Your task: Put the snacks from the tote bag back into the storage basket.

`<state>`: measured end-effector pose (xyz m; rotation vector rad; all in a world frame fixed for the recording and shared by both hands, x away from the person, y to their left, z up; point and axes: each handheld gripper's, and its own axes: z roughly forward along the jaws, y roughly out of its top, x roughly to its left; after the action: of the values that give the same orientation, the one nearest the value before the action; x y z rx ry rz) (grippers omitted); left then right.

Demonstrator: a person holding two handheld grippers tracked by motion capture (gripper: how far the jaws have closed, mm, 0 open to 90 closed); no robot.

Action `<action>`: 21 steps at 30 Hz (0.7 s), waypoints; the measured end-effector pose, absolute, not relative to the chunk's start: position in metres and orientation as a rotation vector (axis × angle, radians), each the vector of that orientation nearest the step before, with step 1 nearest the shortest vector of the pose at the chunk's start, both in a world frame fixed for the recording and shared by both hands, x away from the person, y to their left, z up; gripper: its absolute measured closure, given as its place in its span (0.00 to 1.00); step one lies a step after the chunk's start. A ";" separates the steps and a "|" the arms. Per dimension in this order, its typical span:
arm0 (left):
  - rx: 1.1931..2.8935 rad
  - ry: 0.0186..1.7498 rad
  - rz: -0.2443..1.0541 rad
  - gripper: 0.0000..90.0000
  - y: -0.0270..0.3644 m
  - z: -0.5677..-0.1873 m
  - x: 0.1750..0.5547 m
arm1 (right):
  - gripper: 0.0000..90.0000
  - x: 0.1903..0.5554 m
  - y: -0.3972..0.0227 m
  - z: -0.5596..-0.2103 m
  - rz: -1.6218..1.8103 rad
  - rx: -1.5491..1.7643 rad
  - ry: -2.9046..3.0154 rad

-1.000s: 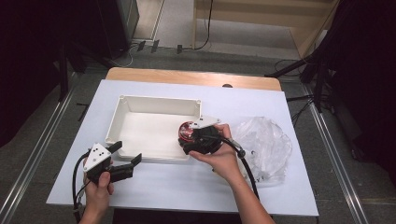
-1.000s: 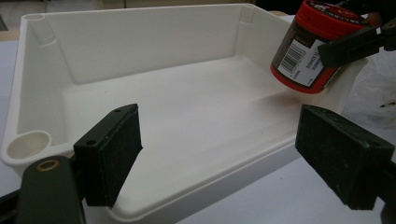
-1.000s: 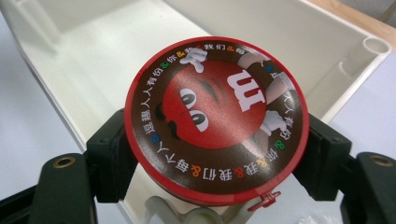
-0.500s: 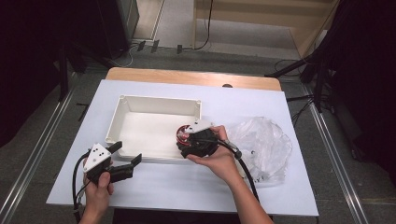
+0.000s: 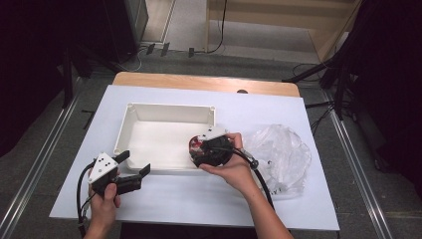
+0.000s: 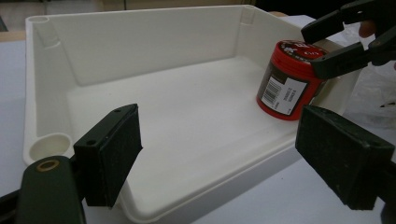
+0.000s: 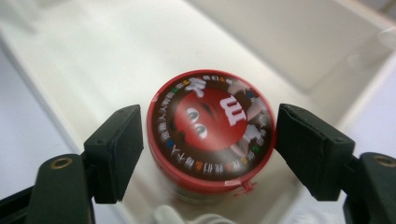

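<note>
We've got our right tool down over the small round jar with the red lid and dark label, which stands inside the shallow white plastic tray near its right-hand wall. In the right gripper view the two black pads sit either side of the red lid, a sliver of gap showing on each side, so we read the jaws as spread wide around the jar and not pressing on it. Our left tool hovers just outside the tray's near edge, over the white bench, jaws wide apart with nothing between them. A crumpled clear plastic bag lies on the bench just right of the tray
</note>
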<state>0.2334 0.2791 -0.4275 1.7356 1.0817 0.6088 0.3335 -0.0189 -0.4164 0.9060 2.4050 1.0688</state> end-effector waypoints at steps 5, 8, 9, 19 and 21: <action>1.724 1.088 0.609 0.16 0.282 -0.427 0.234 | 0.21 0.337 -0.029 -0.408 1.124 0.957 2.376; 1.726 1.088 0.607 0.16 0.281 -0.428 0.234 | 0.19 0.337 -0.036 -0.404 1.147 0.970 2.360; 1.726 1.089 0.608 0.16 0.280 -0.428 0.234 | 0.18 0.337 -0.039 -0.403 1.158 0.977 2.352; 1.737 1.084 0.615 0.16 0.277 -0.429 0.235 | 0.17 0.331 -0.066 -0.393 1.213 1.040 2.264; 1.736 1.087 0.610 0.16 0.277 -0.429 0.235 | 0.17 0.330 -0.072 -0.392 1.215 1.052 2.254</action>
<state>0.2352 0.2772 -0.4292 1.7360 1.0867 0.6096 0.3296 -0.0724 -0.3916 1.0520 2.2540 1.2145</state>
